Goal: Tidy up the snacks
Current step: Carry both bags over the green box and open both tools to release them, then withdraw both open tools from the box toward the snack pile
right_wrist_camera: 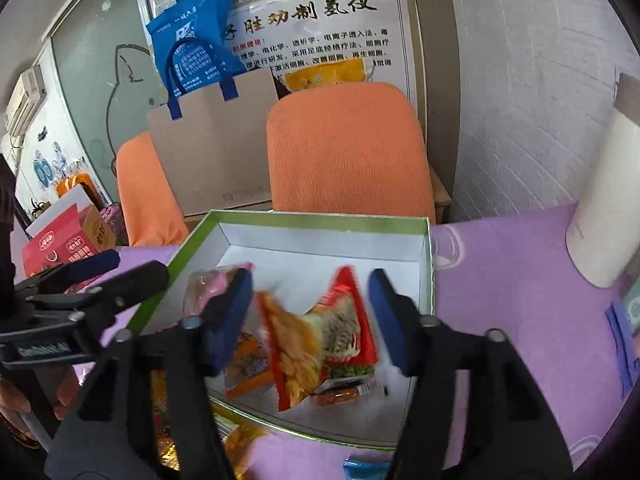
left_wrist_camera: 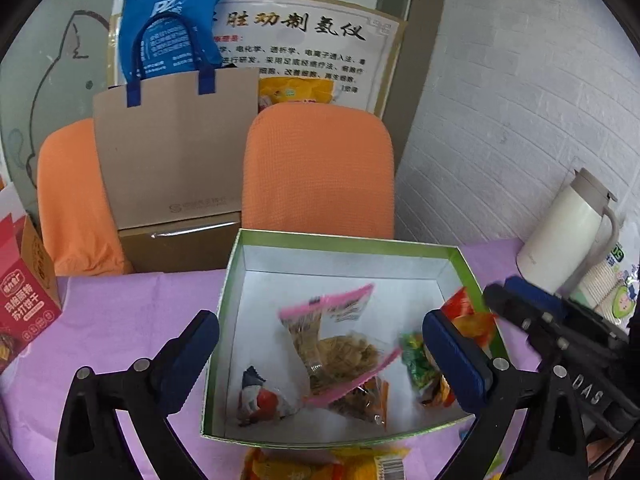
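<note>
**Two grippers standing open over a green-rimmed snack box**

Two black hand-held grippers with blue pads are hovering at the near edge of a shallow square cardboard box with a green rim and white inside (left_wrist_camera: 456, 258), which is sitting on a lilac tablecloth (left_wrist_camera: 132, 304).

The left gripper (left_wrist_camera: 320, 354) is standing with its jaws spread wide, one pad outside the box's left wall and the other over its right side; nothing is pressing against either pad. Beneath it, inside the box, a clear packet with pink serrated edges (left_wrist_camera: 332, 340) is lying across the middle, a small dark-and-red wrapped sweet (left_wrist_camera: 260, 396) is lying near the front left corner, and a green wrapped sweet (left_wrist_camera: 416, 356) is lying toward the right.

The right gripper (right_wrist_camera: 310, 320) is also standing apart. A red and orange crinkled snack packet (right_wrist_camera: 316, 336) is showing between its pads, blurred, with a clear gap on each side, over the box floor (right_wrist_camera: 320, 252). An orange wrapped snack (right_wrist_camera: 244, 364) is lying just beside the left pad. Loose yellow wrappers (right_wrist_camera: 232, 436) are lying on the cloth in front of the box.

Farther off, a red biscuit carton (left_wrist_camera: 28, 300) is standing at the left, a white insulated jug (left_wrist_camera: 560, 232) at the right, and two orange chair backs (left_wrist_camera: 320, 168) are rising behind the table, with a brown paper bag with blue handles (left_wrist_camera: 176, 148) between them.
</note>
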`<state>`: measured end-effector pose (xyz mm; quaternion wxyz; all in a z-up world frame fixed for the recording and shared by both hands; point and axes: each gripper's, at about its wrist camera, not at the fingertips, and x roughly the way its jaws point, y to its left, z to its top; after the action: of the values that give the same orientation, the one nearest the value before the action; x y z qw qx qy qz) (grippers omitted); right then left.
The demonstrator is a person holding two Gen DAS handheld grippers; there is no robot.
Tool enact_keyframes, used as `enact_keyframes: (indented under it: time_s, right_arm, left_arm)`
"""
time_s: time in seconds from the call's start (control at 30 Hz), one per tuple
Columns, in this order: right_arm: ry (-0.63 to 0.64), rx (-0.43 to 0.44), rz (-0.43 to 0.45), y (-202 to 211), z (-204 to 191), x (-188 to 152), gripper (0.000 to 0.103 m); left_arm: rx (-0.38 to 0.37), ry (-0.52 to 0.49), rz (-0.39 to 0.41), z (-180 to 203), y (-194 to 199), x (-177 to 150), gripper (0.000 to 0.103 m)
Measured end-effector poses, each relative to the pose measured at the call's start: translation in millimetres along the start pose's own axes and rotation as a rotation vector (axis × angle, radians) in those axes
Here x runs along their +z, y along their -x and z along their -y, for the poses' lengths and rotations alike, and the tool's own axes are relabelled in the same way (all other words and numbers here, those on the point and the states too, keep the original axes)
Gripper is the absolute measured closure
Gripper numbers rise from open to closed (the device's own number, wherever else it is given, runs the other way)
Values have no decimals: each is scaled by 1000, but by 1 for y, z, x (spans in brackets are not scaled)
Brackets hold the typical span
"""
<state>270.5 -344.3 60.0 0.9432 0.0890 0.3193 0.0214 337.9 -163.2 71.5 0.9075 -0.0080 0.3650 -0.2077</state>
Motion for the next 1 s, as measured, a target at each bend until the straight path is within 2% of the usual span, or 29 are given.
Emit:
enact_keyframes:
  time_s: [0.07, 0.2, 0.27, 0.33, 0.4, 0.5, 0.6, 0.77, 0.87, 1.0]
  right_arm:
    - [32, 7, -30, -8, 3, -9, 33]
    - [42, -7, -82, -9, 8, -20, 24]
    - [40, -7, -84, -1, 8, -20, 18]
    - [43, -7, -73, 10, 5, -19, 6]
    - [49, -1, -57, 25, 1, -18, 1]
    - [63, 19, -32, 50, -9, -20, 1]
    - [93, 45, -20, 79, -18, -30, 1]
    - [123, 57, 25, 128, -27, -60, 1]
    - [114, 123, 67, 153, -28, -83, 1]
    - [123, 174, 7, 159, -31, -117, 1]
  left_arm:
    - [-27, -8, -17, -1, -4, -3, 0]
    - [4, -24, -30, -2, -7, -8, 0]
    - [1, -13, -33, -4, -3, -9, 0]
    - [-7, -10, -29, -4, 7, -12, 0]
    - [-1, -13, -19, -4, 20, -14, 0]
    - [18, -19, -3, -3, 43, -19, 0]
    - [4, -12, 6, -5, 68, -28, 0]
    - [7, -2, -3, -10, 111, -56, 0]
    - [15, 2, -24, -16, 134, -79, 0]
    - [15, 23, -39, -25, 160, -115, 0]
